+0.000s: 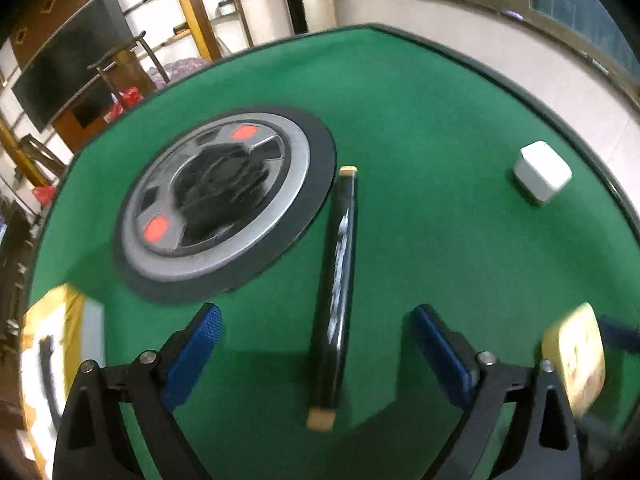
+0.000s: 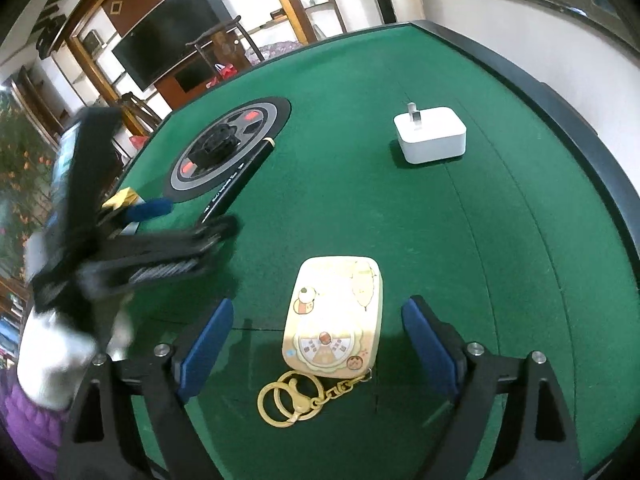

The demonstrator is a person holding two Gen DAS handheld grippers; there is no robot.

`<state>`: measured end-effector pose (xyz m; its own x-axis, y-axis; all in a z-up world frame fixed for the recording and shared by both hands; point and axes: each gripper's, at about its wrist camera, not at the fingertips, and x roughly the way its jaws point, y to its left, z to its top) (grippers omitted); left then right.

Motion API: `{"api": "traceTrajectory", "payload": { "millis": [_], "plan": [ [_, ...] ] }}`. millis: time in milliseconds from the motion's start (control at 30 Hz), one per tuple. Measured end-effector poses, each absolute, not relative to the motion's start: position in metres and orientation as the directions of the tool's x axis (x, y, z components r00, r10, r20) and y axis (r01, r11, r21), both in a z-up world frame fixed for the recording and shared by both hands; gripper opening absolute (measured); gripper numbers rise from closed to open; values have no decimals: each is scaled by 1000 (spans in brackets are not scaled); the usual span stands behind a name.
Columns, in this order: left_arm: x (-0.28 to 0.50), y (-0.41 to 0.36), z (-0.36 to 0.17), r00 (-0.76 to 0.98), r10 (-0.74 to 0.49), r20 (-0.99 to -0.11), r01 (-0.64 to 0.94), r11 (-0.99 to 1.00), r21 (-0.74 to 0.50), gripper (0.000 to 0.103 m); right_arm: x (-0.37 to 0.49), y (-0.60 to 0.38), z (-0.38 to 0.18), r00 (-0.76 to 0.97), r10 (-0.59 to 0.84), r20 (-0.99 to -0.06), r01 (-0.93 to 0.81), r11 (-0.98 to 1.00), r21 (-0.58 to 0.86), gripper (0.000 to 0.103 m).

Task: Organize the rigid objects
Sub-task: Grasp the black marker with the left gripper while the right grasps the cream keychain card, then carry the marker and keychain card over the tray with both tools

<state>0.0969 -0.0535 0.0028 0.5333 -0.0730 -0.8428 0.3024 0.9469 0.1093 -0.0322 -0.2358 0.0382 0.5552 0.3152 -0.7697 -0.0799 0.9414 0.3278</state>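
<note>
Pen [image 1: 335, 292] lies flat on the green table [image 1: 420, 120] just beside the centre disc [image 1: 224, 200], lined up between the left gripper [image 1: 316, 344]'s open fingers, apparently for pickup; right gripper [image 2: 316, 344], also open, straddles the keychain tag [image 2: 334, 312]; charger [image 2: 432, 134] sits near the far edge.

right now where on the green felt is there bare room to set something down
Widest bare felt lies between the white square charger, the cream keychain tag and the table's dark rim. Another patch lies between the black pen and the charger. Crowded: the round grey centre dial, with the pen beside it.
</note>
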Motion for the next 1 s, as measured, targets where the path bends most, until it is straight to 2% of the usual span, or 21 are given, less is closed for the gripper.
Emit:
{"api": "traceTrajectory", "payload": {
  "millis": [33,67,100,133,200,267,467,667,700,767,833,1000],
  "plan": [
    [103,-53,2,520,-89,-849,302,949,86,98,-32,-237,38,556,319,-768,-82,940,332,87],
    [108,-52,1,507,-107,-855,297,953,56,93,-32,-237,37,556,323,-766,-82,938,336,87],
    [111,-49,1,489,-145,-860,292,956,5,82,-32,-238,37,557,326,-764,-83,937,340,87],
    [110,-46,2,491,-159,-857,287,958,-13,77,-32,-238,37,558,329,-762,-85,936,342,87],
    [101,-45,6,513,-167,-842,301,953,-5,39,-32,-239,36,558,332,-760,-87,935,344,88],
    [94,-41,9,514,-174,-840,302,953,-13,17,-31,-237,36,556,333,-762,-93,935,341,90],
    [73,-28,11,515,-217,-829,298,952,-64,14,-29,-224,36,546,270,-793,-98,961,260,91],
    [42,0,36,541,-311,-781,291,941,-173,14,-23,-192,29,515,91,-853,-125,992,31,91],
    [31,6,43,554,-326,-766,299,937,-183,14,-23,-187,27,512,67,-856,-131,991,0,89],
    [10,21,58,574,-359,-736,309,927,-211,14,-24,-183,29,523,68,-849,-149,989,-12,74],
    [-5,33,68,584,-387,-714,311,919,-244,14,-26,-183,31,535,81,-841,-156,988,-5,45],
    [-44,93,93,638,-423,-643,285,906,-313,14,-31,-191,34,523,151,-839,-148,985,85,45]
  ]
}}
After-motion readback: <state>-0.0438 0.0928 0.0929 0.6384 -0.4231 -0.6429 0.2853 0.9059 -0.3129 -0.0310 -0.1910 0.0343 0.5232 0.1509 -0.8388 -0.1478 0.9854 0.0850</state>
